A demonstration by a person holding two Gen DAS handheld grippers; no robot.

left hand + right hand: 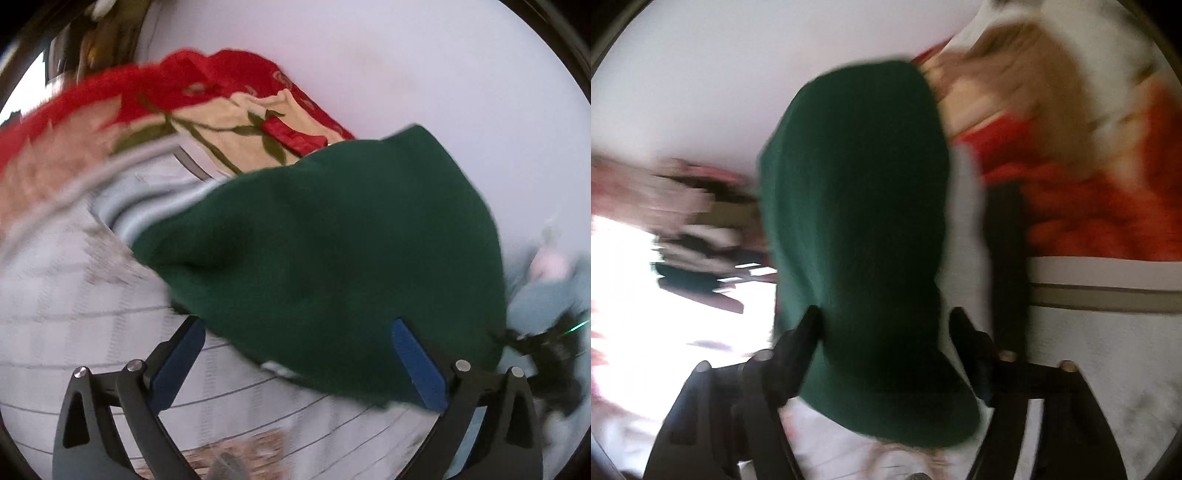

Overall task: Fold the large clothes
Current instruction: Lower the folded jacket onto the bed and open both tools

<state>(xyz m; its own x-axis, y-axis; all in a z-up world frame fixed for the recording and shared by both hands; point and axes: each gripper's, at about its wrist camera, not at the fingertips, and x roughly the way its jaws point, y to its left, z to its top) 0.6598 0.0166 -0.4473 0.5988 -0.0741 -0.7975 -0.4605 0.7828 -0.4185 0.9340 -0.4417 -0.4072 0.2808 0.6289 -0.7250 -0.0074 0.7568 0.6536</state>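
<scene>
A dark green garment (332, 240) lies across a white checked sheet (74, 314). Its near edge sits between the blue pads (417, 358) of my left gripper (297, 321), whose jaws stand wide apart and do not press it. In the right wrist view the same green garment (857, 203) runs up from between the black fingers (809, 332) of my right gripper (884, 314). A strip of white shows between the cloth and the right-hand finger, so the cloth is loose there. This view is blurred.
A red blanket with a cream floral print (229, 110) lies bunched behind the garment against a pale wall (406, 55). A pale blue sleeve and dark gear (543, 325) show at the right edge. Blurred clothes (694, 221) lie to the left, and the red blanket (1089, 206) to the right.
</scene>
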